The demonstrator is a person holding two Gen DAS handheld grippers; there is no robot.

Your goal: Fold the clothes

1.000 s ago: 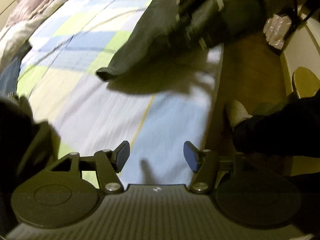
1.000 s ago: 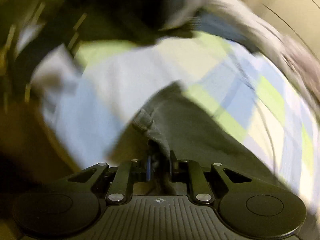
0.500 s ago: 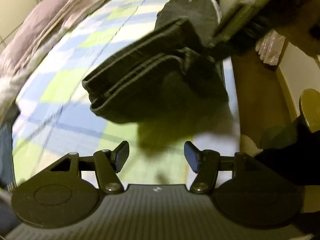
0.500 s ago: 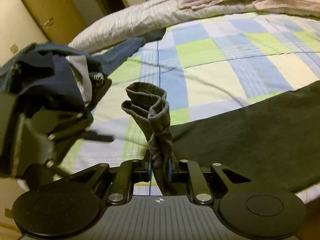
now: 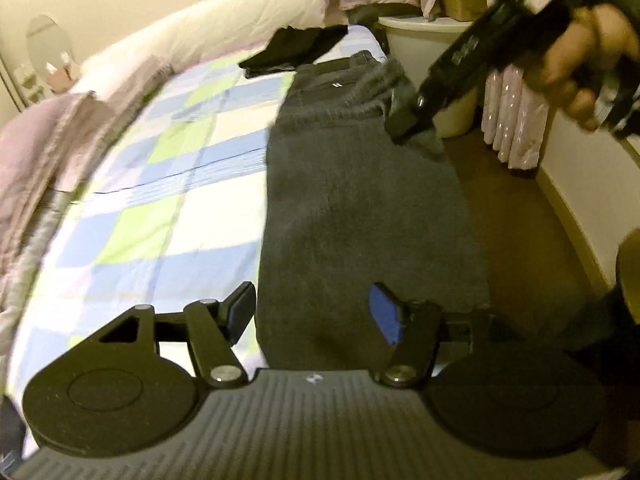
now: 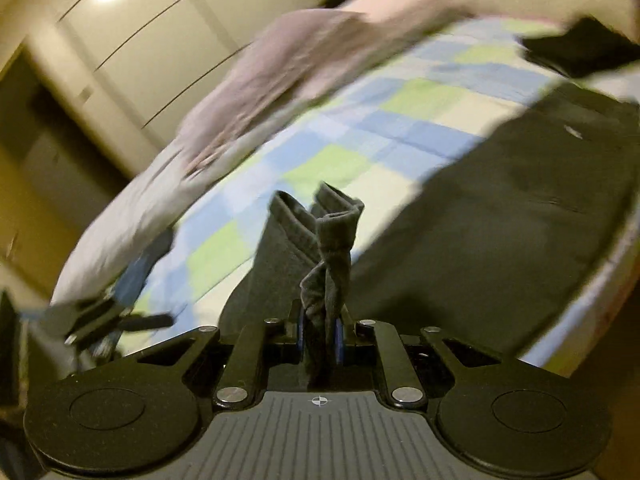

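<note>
We see our left claw point(image 5: 312, 316) spread wide above the near end of the dark grey trousers point(image 5: 360, 200), which lie along the right edge of the checked bed point(image 5: 168, 184). Our right claw point(image 6: 320, 330) is pinching a bunched fold of the trousers. A black garment point(image 5: 296, 50) lies at the far end.

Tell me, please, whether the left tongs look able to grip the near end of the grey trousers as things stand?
Probably yes: the left tongs are open, the grey trousers lie flat directly ahead, and nothing blocks the way.
</note>
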